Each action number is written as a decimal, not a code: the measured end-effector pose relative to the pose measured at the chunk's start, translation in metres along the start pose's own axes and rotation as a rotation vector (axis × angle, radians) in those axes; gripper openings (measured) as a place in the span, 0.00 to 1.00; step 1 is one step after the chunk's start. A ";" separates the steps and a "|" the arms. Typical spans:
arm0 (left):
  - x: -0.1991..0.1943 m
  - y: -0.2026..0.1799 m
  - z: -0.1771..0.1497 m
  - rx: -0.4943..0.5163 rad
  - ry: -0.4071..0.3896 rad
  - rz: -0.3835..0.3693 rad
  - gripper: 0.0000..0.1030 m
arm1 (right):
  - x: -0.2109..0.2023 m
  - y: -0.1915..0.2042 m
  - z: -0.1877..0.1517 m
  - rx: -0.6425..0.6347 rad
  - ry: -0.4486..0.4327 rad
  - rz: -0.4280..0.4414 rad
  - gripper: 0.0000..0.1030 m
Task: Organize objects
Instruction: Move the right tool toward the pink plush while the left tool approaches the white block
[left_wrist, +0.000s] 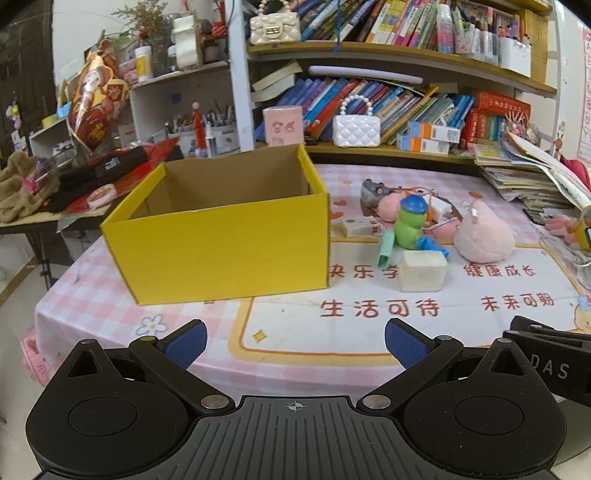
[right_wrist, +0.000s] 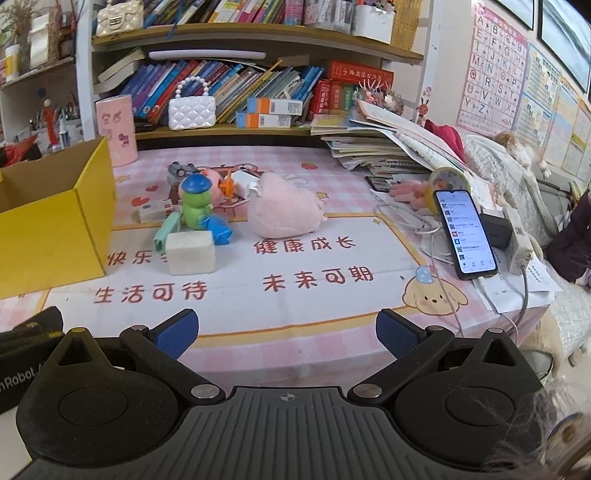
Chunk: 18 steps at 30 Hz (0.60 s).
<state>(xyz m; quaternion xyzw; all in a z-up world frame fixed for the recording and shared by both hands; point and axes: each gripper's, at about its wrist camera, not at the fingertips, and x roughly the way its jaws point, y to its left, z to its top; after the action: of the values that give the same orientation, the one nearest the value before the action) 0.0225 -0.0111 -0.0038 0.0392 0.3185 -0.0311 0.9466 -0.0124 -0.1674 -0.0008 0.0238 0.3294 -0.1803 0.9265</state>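
Note:
An open yellow cardboard box (left_wrist: 221, 254) (right_wrist: 48, 236) stands empty on the left of the table. To its right lies a cluster of small things: a white block (left_wrist: 421, 271) (right_wrist: 190, 253), a green frog figure with a blue cap (left_wrist: 408, 221) (right_wrist: 195, 201), a pink plush (left_wrist: 482, 236) (right_wrist: 280, 210), a mint clip (left_wrist: 386, 249), a blue piece (right_wrist: 218, 227) and a small flat box (left_wrist: 360, 226). My left gripper (left_wrist: 295, 347) is open over the near table edge with nothing between its fingers. My right gripper (right_wrist: 287, 332) is open too, empty, beside it.
A lit phone (right_wrist: 465, 232) leans at the right with cables and a power strip (right_wrist: 517, 240). A stack of papers and books (right_wrist: 380, 147) lies at the back right. Bookshelves and a white handbag (left_wrist: 356, 127) stand behind the table. A pink canister (right_wrist: 116, 129) stands behind the box.

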 end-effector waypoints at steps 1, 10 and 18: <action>0.002 -0.001 0.002 -0.005 0.002 -0.006 1.00 | 0.003 -0.002 0.002 0.001 0.001 0.002 1.00; 0.027 -0.018 0.016 -0.070 0.030 -0.019 1.00 | 0.038 -0.016 0.027 -0.009 0.022 0.058 1.00; 0.049 -0.045 0.031 -0.099 0.037 -0.006 1.00 | 0.077 -0.042 0.051 0.043 0.050 0.162 1.00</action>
<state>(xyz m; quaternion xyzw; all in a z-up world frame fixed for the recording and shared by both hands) 0.0765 -0.0602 -0.0114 -0.0078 0.3372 -0.0174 0.9412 0.0590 -0.2390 -0.0049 0.0749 0.3453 -0.1114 0.9289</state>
